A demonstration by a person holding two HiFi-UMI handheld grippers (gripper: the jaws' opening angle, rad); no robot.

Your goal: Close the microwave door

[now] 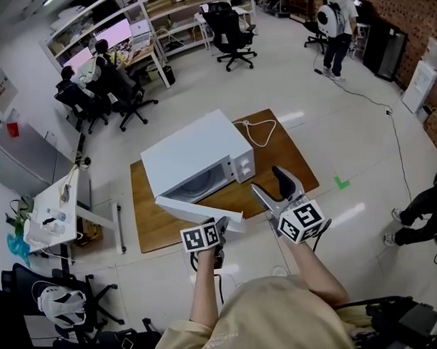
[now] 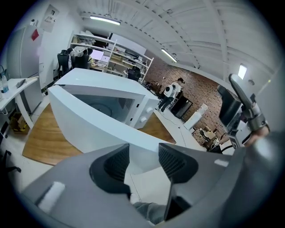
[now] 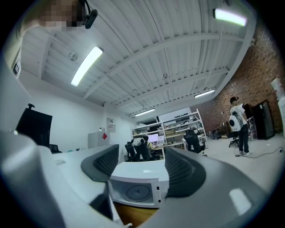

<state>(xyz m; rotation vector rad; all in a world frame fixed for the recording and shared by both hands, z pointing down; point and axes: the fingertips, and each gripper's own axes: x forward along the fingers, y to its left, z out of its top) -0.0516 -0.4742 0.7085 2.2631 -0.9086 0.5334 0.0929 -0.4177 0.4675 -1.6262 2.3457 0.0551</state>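
A white microwave (image 1: 196,153) stands on a wooden table (image 1: 293,164), and its door (image 1: 198,210) is swung open toward me. In the head view my left gripper (image 1: 220,226) sits at the free end of the door. In the left gripper view the left gripper (image 2: 144,159) is open, and the door (image 2: 89,129) runs across just beyond the pads, with its end behind the gap. Nothing is pressed between them. My right gripper (image 1: 275,188) is open and empty, tilted upward to the right of the door. In its own view the right gripper (image 3: 138,167) frames the far microwave (image 3: 138,189).
A white power cord (image 1: 260,131) lies looped on the table behind the microwave. A white desk (image 1: 59,211) stands to the left and office chairs (image 1: 231,34) at the back. A person (image 1: 339,30) stands far right, and a green tape mark (image 1: 340,182) is on the floor.
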